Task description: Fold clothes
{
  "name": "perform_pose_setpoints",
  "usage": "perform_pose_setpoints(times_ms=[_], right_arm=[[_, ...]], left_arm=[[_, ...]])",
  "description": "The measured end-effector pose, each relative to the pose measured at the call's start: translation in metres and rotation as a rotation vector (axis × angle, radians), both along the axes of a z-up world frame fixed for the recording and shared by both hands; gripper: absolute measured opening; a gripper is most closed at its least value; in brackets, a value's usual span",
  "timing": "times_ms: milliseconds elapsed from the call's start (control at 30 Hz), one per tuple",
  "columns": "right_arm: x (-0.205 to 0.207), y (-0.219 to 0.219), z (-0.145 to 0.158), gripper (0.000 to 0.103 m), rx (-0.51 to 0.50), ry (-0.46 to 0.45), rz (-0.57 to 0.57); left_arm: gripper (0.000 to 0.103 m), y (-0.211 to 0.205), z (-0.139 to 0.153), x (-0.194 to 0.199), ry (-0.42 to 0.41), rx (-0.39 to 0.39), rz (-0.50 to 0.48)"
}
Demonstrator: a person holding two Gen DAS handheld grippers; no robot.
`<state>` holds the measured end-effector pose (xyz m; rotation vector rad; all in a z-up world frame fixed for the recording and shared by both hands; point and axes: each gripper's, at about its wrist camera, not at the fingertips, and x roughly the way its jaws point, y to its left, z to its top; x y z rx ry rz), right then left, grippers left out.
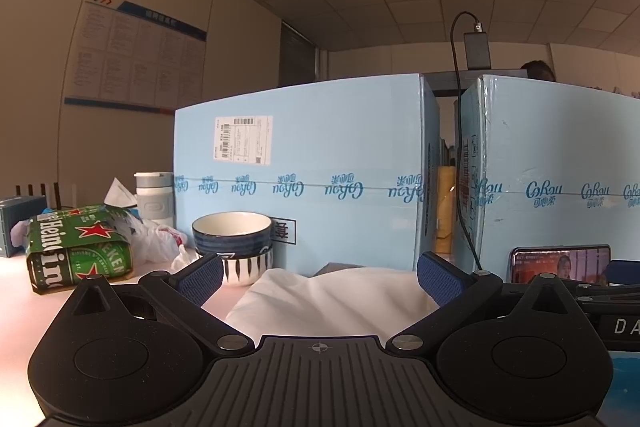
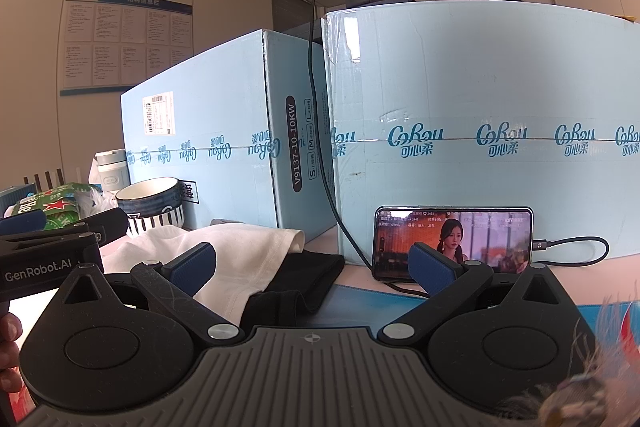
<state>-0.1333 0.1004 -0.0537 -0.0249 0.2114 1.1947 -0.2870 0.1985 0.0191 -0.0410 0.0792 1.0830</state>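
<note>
The white shirt lies just ahead of the left hand-held gripper (released), and left of the right hand-held gripper, also released.

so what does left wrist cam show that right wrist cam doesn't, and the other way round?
Only left wrist: the full Heineken pack front, and its own open left hand-held gripper over the white garment.

Only right wrist: the black garment under the white one, the whole phone and its cable, and the open right hand-held gripper.

Both: white garment, stacked bowls, two blue boxes, wall board.
</note>
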Motion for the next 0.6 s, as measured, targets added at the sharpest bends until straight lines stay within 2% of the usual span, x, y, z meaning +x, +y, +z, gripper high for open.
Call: perform_pose_setpoints(times_ms=[600], right_arm=[[0.0002,-0.0004,0.0001,0.103,0.000,0.001,0.001]], left_arm=[[0.103,-0.0008,0.0001,0.0005,-0.001,-0.002,-0.005]])
